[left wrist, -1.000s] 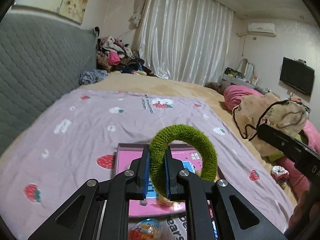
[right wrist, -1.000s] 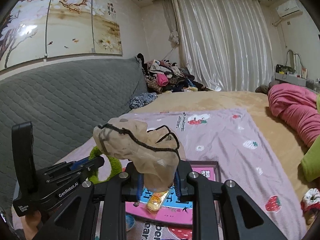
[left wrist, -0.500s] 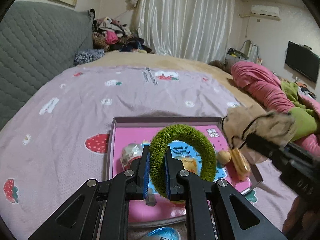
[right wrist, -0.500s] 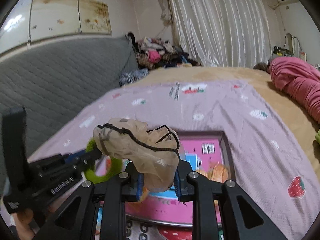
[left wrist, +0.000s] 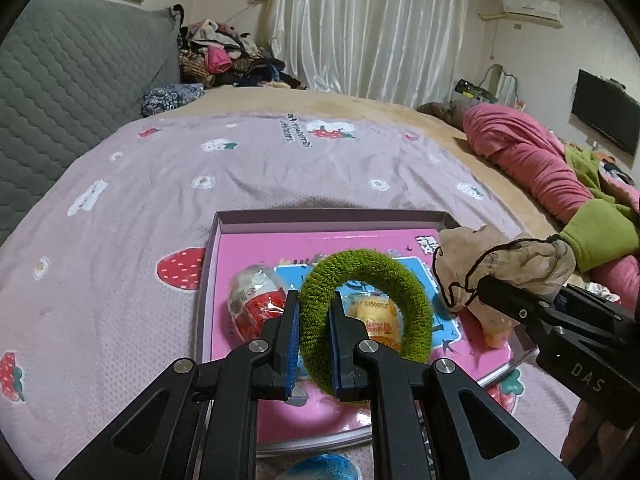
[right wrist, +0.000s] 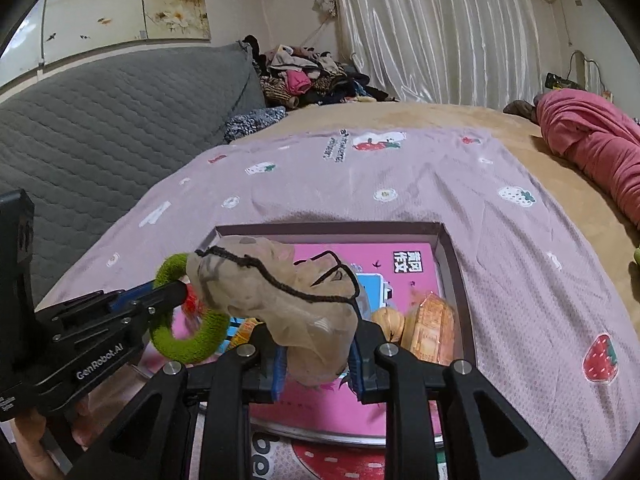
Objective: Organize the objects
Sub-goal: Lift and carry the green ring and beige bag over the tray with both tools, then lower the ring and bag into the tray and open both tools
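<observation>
My left tool (left wrist: 314,336) pinches a green ring (left wrist: 366,306); my right tool (right wrist: 318,364) clamps a beige pouch (right wrist: 276,296). Both hang over the pink tray (left wrist: 400,240) ahead; releasing early could drop them onto the snacks (left wrist: 374,318) below.

A grey quilted headboard (left wrist: 76,76) backs the bed; piled clothes (left wrist: 224,60) lie beside white curtains (left wrist: 372,32). A television (left wrist: 606,122) and air conditioner (left wrist: 530,7) hang on the wall.

Soft indoor light, fisheye-bent edges, slight blur
</observation>
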### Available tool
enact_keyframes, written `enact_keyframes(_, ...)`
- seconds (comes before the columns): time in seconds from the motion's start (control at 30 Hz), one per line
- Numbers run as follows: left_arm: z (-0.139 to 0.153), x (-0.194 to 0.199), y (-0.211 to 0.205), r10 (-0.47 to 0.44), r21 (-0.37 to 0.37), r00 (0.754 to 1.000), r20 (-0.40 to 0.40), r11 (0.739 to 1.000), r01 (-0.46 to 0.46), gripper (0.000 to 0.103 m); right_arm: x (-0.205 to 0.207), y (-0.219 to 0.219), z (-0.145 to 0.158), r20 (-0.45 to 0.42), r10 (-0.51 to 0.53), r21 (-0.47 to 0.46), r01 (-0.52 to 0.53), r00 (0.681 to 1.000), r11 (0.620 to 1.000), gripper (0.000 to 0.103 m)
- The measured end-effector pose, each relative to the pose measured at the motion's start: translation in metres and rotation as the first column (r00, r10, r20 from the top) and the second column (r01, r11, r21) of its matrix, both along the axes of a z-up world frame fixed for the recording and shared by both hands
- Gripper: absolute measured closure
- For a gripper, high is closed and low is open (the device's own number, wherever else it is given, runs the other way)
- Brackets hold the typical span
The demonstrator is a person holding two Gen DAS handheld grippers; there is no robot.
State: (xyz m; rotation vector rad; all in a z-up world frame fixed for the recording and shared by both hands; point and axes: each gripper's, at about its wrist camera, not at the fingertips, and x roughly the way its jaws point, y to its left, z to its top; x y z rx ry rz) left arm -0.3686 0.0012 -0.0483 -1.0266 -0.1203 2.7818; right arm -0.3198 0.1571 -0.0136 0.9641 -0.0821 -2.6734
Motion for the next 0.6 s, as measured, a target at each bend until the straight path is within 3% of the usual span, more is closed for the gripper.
enact_keyframes(0.6,-0.014,-0.008,0.004,0.012,-0.042,0.998,0.064,0.999,-0.009,0.089,-0.015,-0.005,-0.023,0.101,-0.009,0.061,0.003,0.995,0.998,0.075)
